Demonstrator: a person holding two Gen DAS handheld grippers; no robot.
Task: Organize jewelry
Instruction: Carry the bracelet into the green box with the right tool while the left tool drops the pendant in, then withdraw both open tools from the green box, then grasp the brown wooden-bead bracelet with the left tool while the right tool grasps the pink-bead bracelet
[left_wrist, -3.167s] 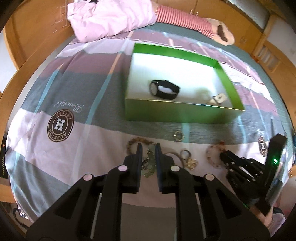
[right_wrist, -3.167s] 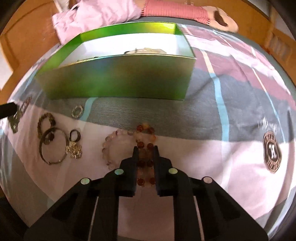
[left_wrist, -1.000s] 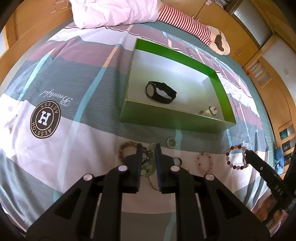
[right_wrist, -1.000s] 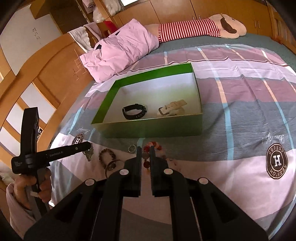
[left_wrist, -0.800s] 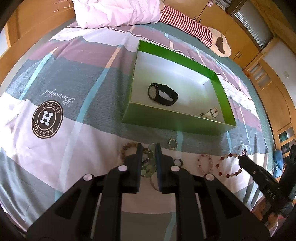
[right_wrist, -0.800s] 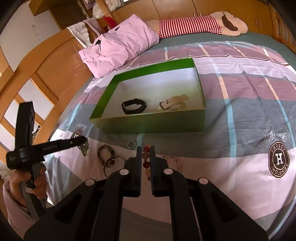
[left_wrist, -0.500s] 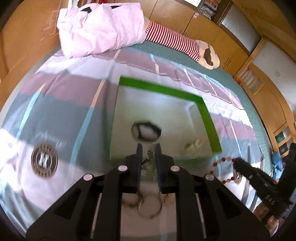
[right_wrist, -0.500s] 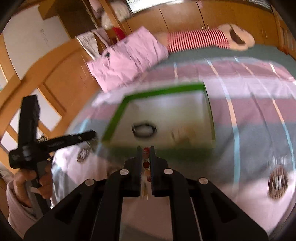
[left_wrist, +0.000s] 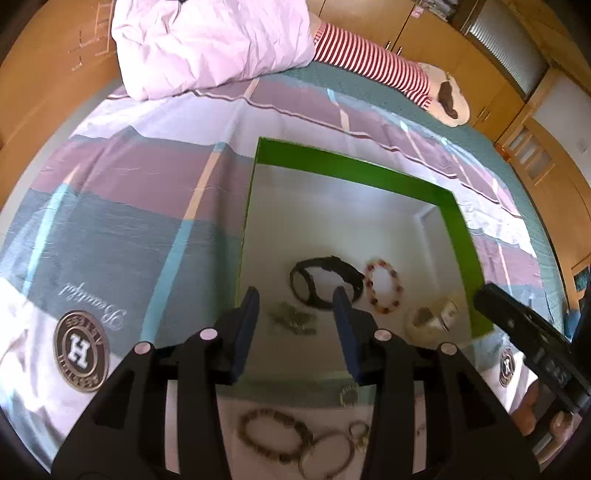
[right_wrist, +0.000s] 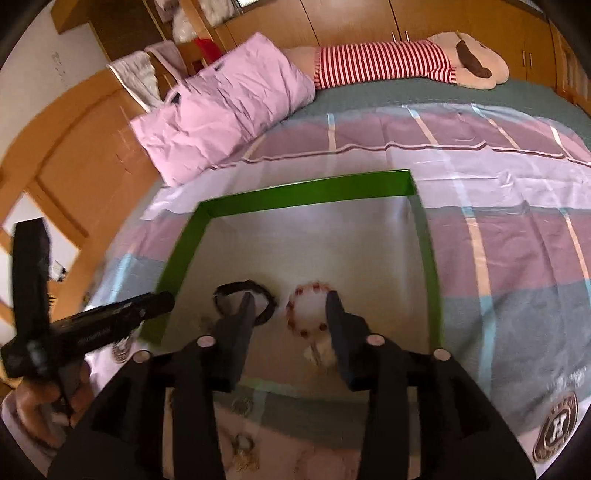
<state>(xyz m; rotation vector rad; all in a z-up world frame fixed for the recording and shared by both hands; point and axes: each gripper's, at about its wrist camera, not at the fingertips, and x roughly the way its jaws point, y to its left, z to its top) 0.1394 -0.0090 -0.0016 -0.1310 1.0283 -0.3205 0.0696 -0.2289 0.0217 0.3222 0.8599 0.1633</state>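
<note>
A green box (left_wrist: 351, 162) with a white floor lies on the bed. On its floor are a black watch (left_wrist: 325, 284), a cream watch (left_wrist: 432, 317), a red bead bracelet (left_wrist: 384, 286) and a metal chain piece (left_wrist: 293, 317). My left gripper (left_wrist: 295, 295) hovers over the box with its jaws opening; the chain piece lies free on the floor below them. My right gripper (right_wrist: 289, 299) hangs over the same box (right_wrist: 306, 190), jaws also opening, with the red bead bracelet (right_wrist: 310, 310) lying loose beneath, touching neither pad.
On the bedspread in front of the box lie a brown bead bracelet (left_wrist: 273, 432), a thin bangle (left_wrist: 325, 458) and a small ring (left_wrist: 349, 393). A pink pillow (right_wrist: 221, 107) and a striped plush toy (right_wrist: 388, 61) sit at the bed's far end. Wooden walls surround the bed.
Both grippers travelled from the bedspread to above the box and their jaws parted. The chain piece and the red bead bracelet left the jaws and now lie inside the box.
</note>
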